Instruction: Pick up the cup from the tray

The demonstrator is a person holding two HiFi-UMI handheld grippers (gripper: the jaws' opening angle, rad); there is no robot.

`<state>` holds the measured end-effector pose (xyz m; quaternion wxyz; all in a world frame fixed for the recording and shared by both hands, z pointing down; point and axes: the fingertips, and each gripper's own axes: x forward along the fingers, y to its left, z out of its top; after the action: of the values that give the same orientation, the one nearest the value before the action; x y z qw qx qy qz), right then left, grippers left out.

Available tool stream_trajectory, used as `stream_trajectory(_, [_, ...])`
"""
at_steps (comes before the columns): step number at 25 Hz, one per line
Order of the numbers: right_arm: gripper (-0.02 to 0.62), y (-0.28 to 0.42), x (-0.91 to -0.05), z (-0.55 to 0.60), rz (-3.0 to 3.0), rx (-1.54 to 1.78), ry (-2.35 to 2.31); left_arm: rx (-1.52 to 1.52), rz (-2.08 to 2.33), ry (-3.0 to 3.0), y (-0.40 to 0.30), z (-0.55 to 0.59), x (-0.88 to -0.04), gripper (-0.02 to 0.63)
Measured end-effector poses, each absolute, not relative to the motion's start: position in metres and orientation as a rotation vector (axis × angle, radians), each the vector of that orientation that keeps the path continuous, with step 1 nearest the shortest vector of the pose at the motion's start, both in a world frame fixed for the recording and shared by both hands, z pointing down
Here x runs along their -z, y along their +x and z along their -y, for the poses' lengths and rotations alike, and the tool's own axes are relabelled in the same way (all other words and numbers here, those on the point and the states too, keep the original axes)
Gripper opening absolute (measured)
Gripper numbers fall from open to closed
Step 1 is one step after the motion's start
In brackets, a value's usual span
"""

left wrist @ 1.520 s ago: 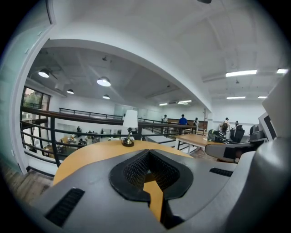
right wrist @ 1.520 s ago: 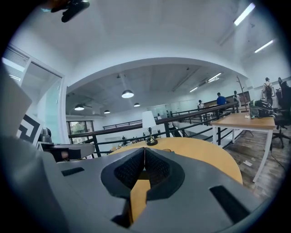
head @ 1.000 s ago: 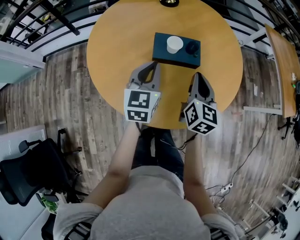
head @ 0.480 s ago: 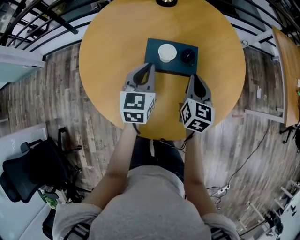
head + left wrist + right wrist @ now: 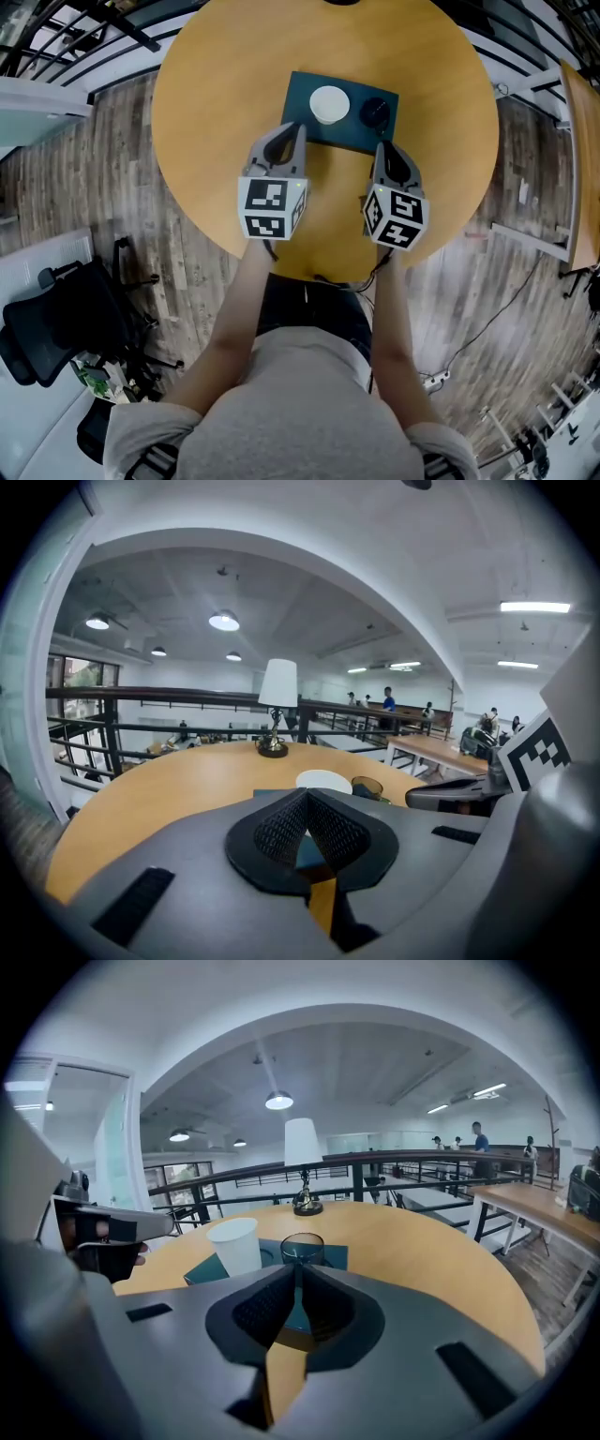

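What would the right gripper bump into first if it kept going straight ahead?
Probably the dark glass cup, standing dead ahead of the right gripper on the teal tray. Held low, it might clip the tray's near edge first.

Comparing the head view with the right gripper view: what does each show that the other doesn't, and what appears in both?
Only the head view: the person's torso and the office chair. Only the right gripper view: the table lamp's white shade, a ceiling light, and the right hand-held gripper seen close up, its jaws shut on nothing. Both: the round wooden table, the dark tray, and the white paper cup and dark glass standing on it.
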<state>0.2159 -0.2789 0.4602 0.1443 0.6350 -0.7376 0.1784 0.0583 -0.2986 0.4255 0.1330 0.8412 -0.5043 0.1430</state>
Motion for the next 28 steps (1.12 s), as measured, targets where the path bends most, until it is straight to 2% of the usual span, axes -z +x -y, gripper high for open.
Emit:
stream_trajectory(11, [0.017, 0.216, -0.477, 0.296, 2.116, -0.515, 1.765, -0.431, 1.498, 2.411, 0.049, 0.306, -0.43, 0.006])
stream_trajectory(13, [0.147, 0.215, -0.481, 0.299, 2.108, -0.502, 1.734, -0.438, 1.482, 2.414, 0.05, 0.305, -0.432, 0.006])
stream_trajectory(24, [0.149, 0.213, -0.494, 0.31, 2.111, -0.486, 1.664, -0.438, 1.421, 2.432, 0.053, 0.306, -0.436, 0.006])
stream_trajectory(28, [0.12, 0.213, -0.5, 0.312, 2.11, -0.5, 1.651, -0.436, 1.42, 2.429, 0.053, 0.308, -0.437, 0.006])
